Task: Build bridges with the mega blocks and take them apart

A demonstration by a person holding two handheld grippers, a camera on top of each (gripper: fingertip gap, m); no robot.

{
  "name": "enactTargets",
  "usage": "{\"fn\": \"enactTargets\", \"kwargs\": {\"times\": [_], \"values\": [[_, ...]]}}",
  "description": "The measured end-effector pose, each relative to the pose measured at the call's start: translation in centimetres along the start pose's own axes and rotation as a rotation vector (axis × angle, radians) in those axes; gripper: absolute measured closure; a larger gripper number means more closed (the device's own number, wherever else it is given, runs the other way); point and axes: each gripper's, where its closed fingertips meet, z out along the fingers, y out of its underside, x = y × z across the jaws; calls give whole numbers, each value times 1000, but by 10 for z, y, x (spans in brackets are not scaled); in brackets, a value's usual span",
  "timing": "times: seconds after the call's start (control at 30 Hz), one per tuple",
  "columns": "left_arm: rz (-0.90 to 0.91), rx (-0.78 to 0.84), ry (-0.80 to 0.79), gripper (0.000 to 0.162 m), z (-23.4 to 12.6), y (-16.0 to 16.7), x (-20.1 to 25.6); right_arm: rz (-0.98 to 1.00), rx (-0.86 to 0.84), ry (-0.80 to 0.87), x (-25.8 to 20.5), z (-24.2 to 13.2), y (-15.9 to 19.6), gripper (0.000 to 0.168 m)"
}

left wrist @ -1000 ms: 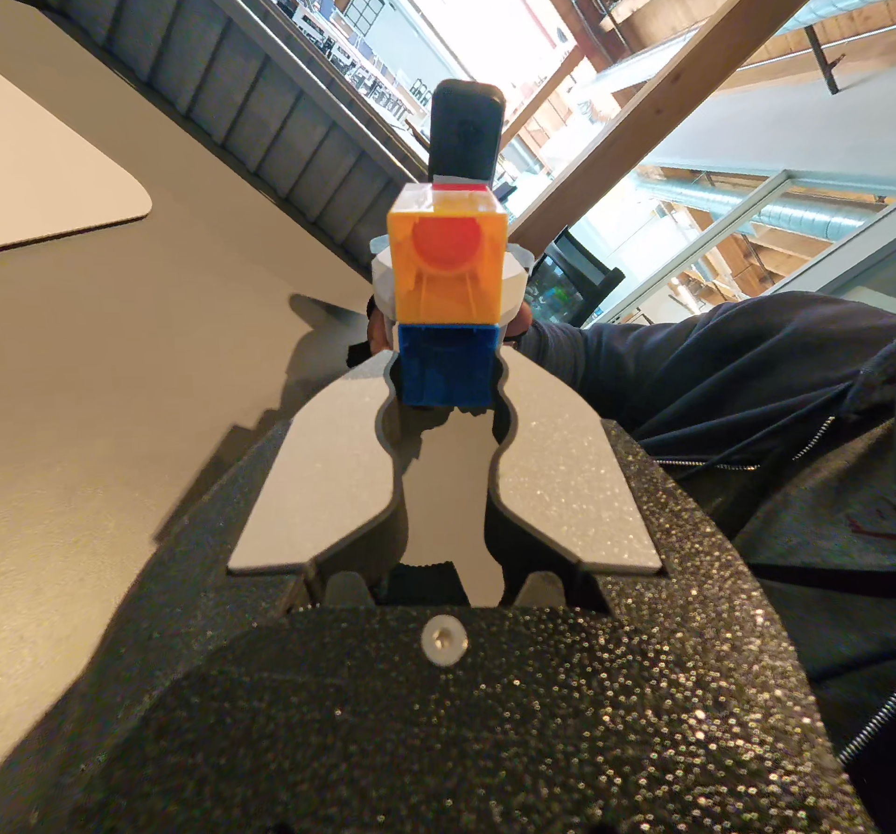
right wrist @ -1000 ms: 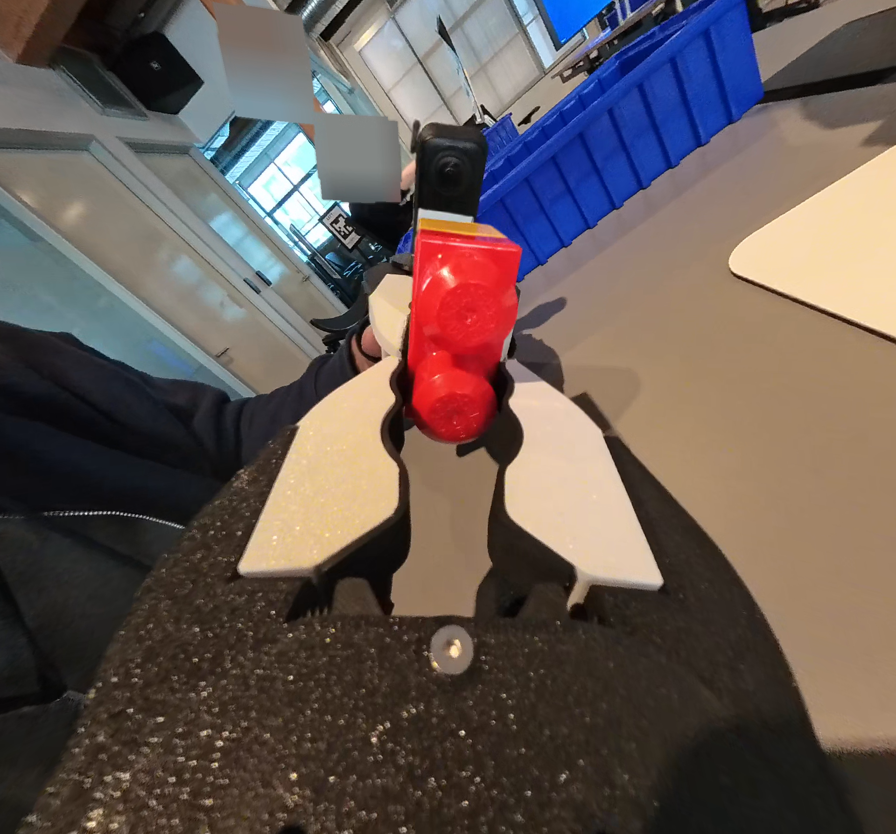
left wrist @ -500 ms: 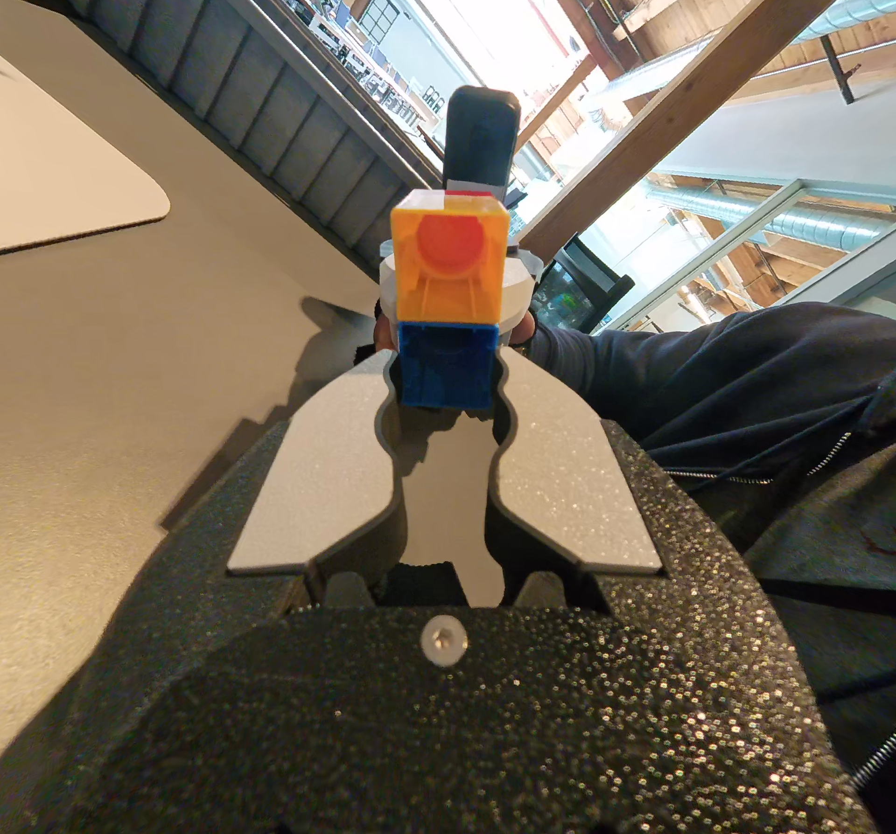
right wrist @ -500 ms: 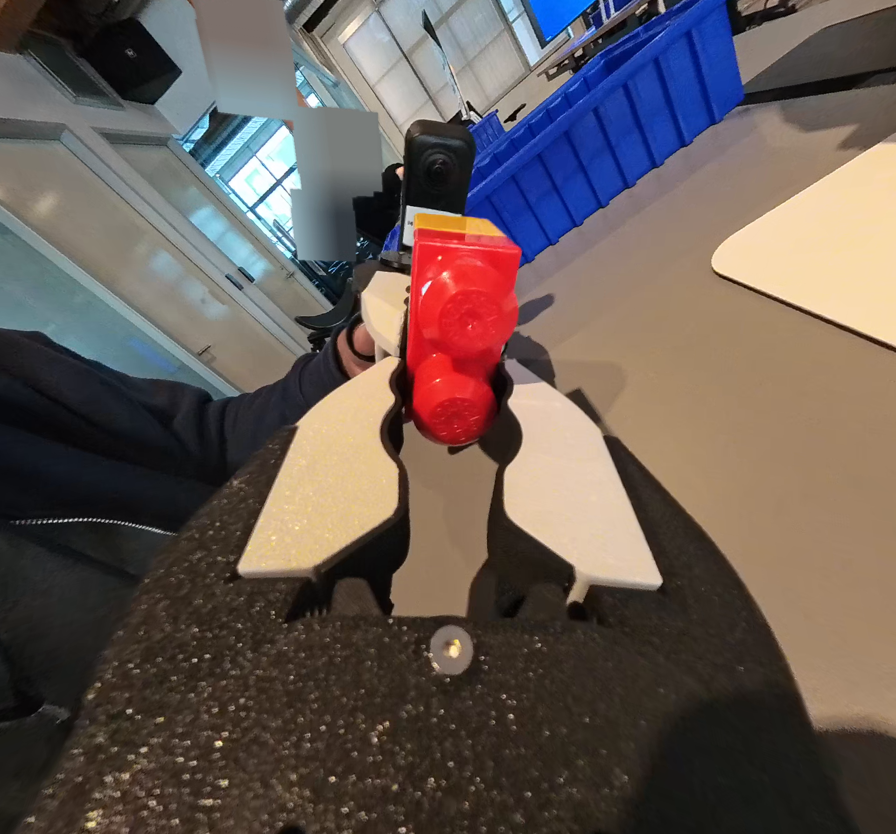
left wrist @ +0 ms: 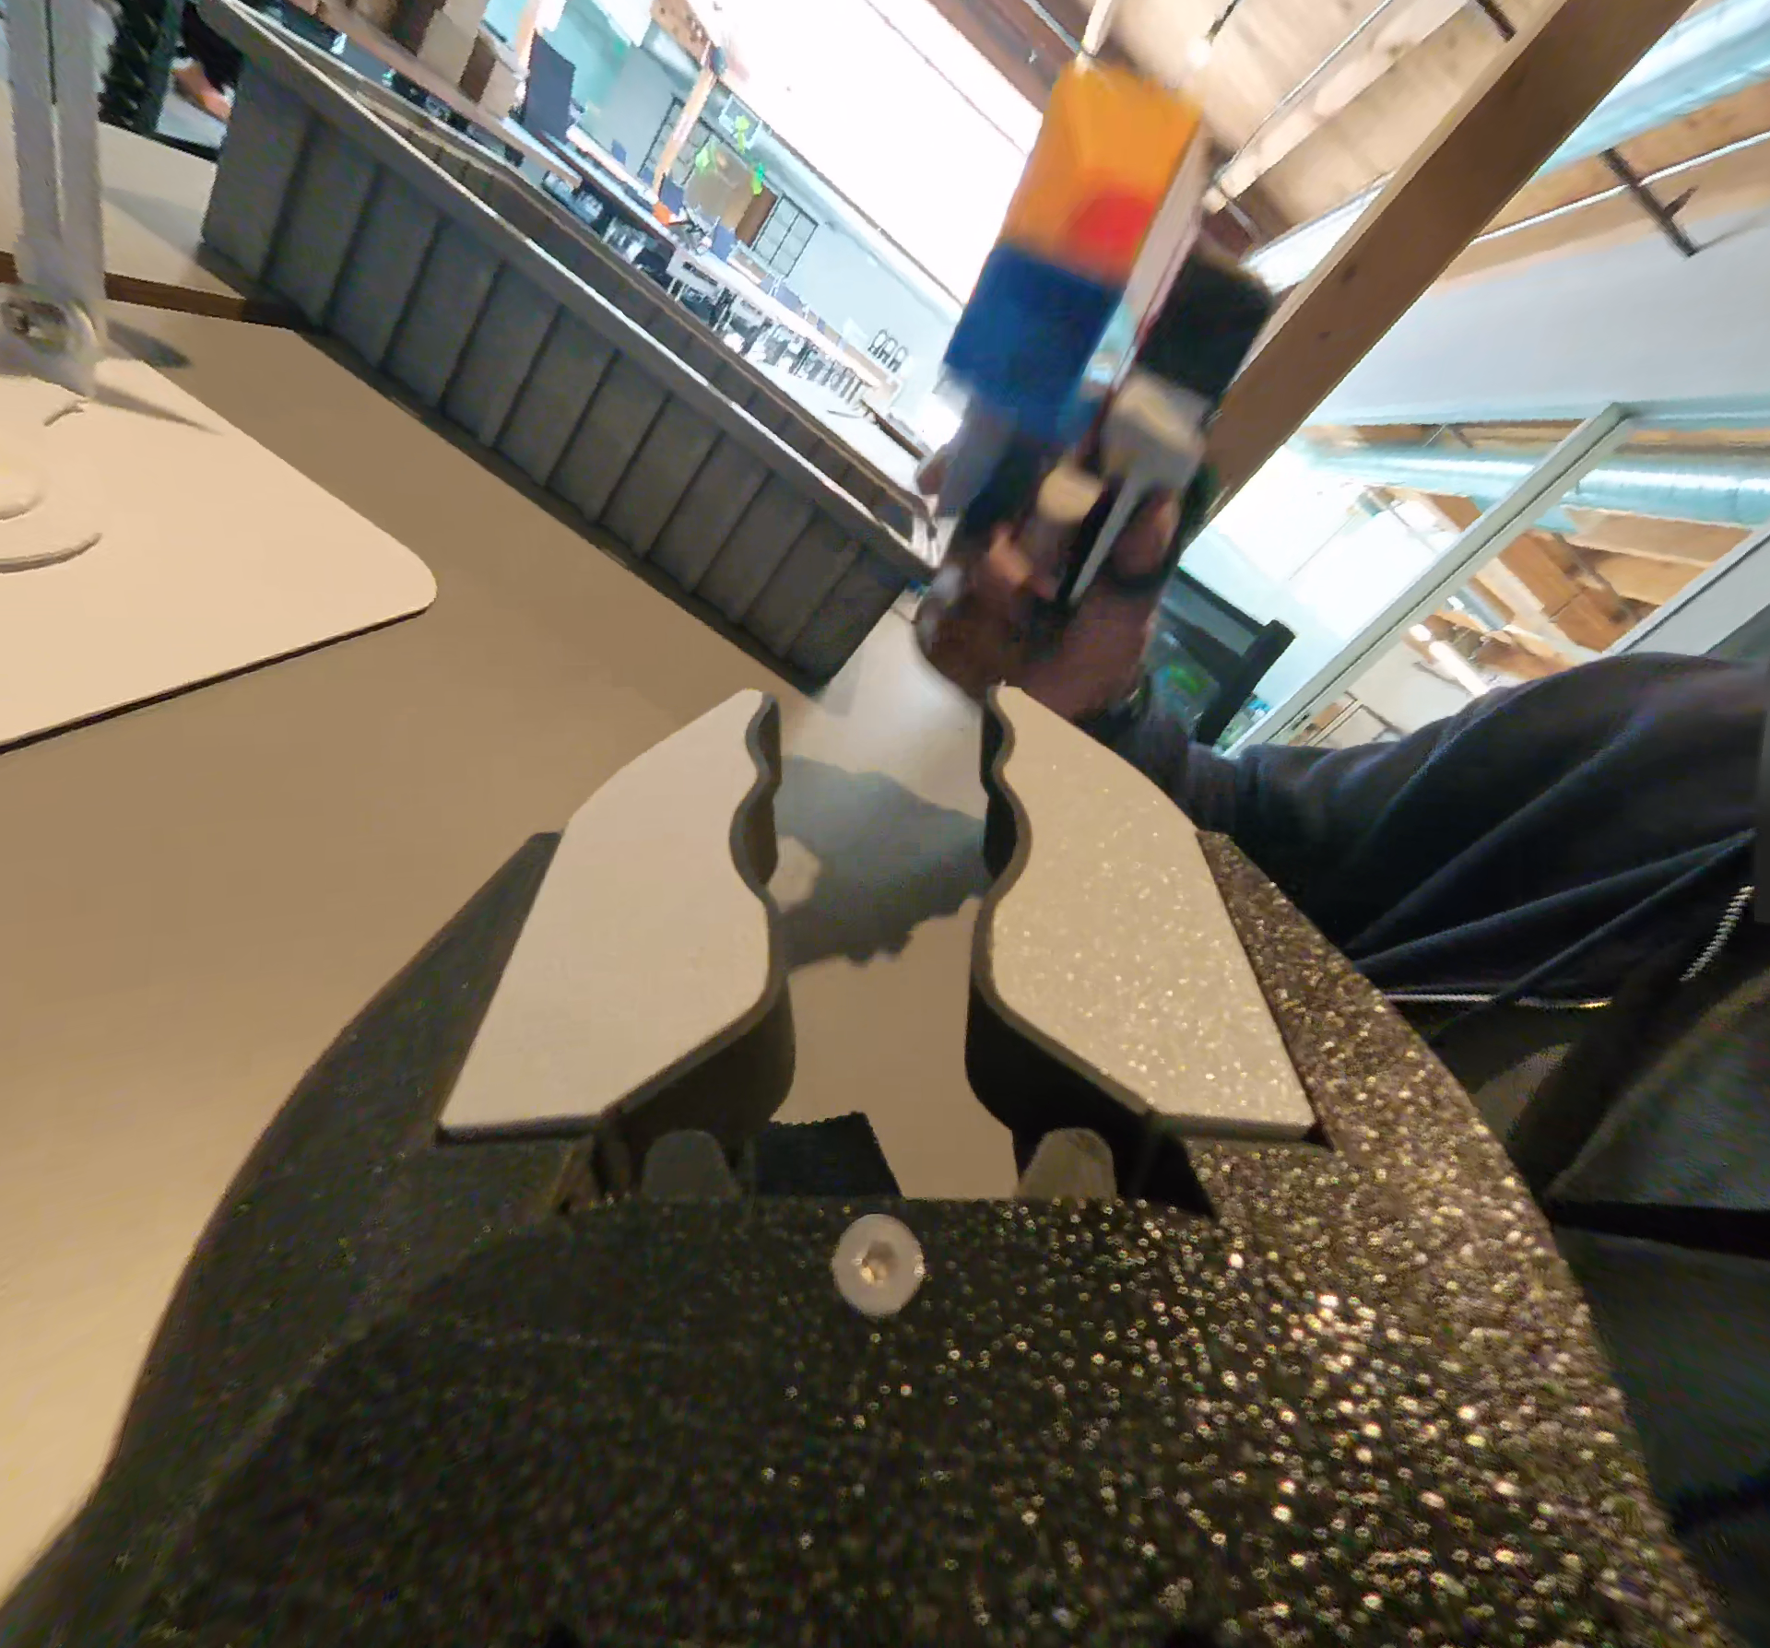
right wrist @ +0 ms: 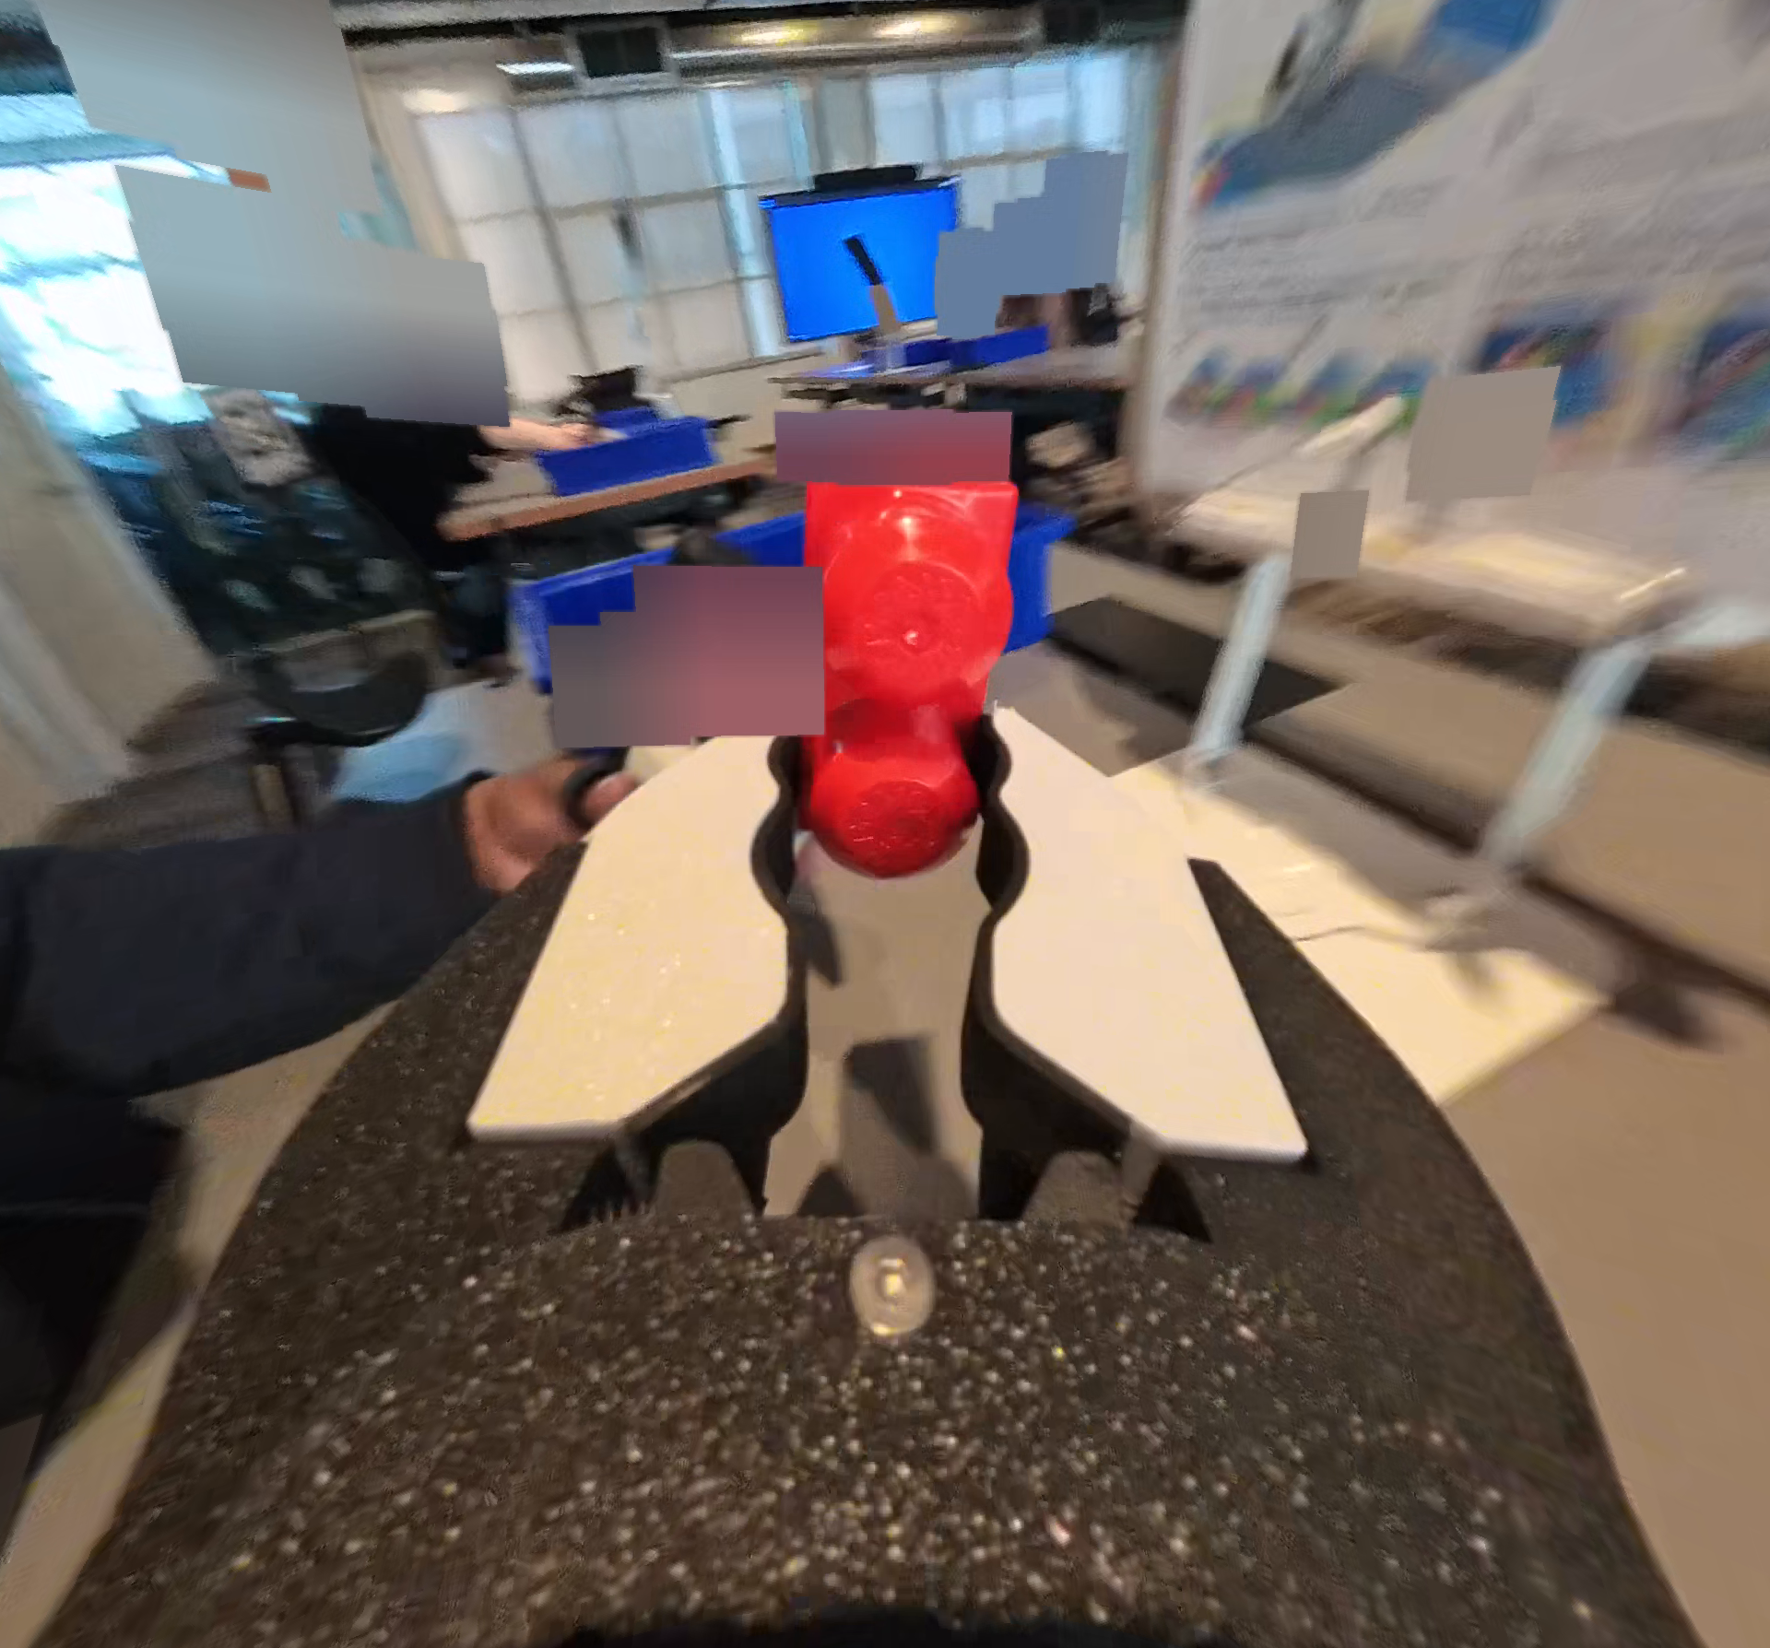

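Note:
My left gripper (left wrist: 881,721) is open and empty above the grey table (left wrist: 287,884). Farther off in the left wrist view, blurred, the other gripper (left wrist: 1073,491) holds up a stack of mega blocks: an orange block (left wrist: 1101,137) above a blue block (left wrist: 1030,338). In the right wrist view my right gripper (right wrist: 886,778) is shut on the red block (right wrist: 910,625) at the near end of that stack. The studs face me. The blocks behind the red one are hidden. A hand (right wrist: 536,826) and a dark sleeve show to the left of it.
A grey ribbed bin (left wrist: 575,395) stands along the table's far side. A white mat (left wrist: 192,549) lies at the left; it also shows in the right wrist view (right wrist: 1360,960). White stand legs (right wrist: 1236,644) rise on the right. Blue bins (right wrist: 623,462) sit behind. Across from one pair of fingers to the other is roughly 12 centimetres.
The blue block has left my left gripper's jaws. The whole stack has gone with the right gripper, which has swung up and away fast; both views are blurred.

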Motion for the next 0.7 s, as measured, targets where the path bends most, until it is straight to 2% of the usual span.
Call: {"fn": "enactTargets", "kwargs": {"times": [0.07,0.17,0.23,0.33,0.43,0.53,0.7], "values": [[18,-33,-19,124,3,7,-3,-150,2,138,16,-37,-45,134],[19,-59,-32,125,7,13,-6,-322,-223,413,66,-110,-72,134],[19,-58,-31,126,7,13,-5,-358,-487,576,110,-166,-58,134],[14,-54,-27,127,9,12,-4,-290,-848,585,145,-226,-7,134],[20,-70,-30,128,13,15,-4,-281,-1120,574,164,-258,40,134],[28,-87,-36,128,14,19,-4,-371,-1329,602,184,-275,66,133],[17,-41,-41,129,7,14,-4,-429,-1457,564,186,-266,76,133]]}}
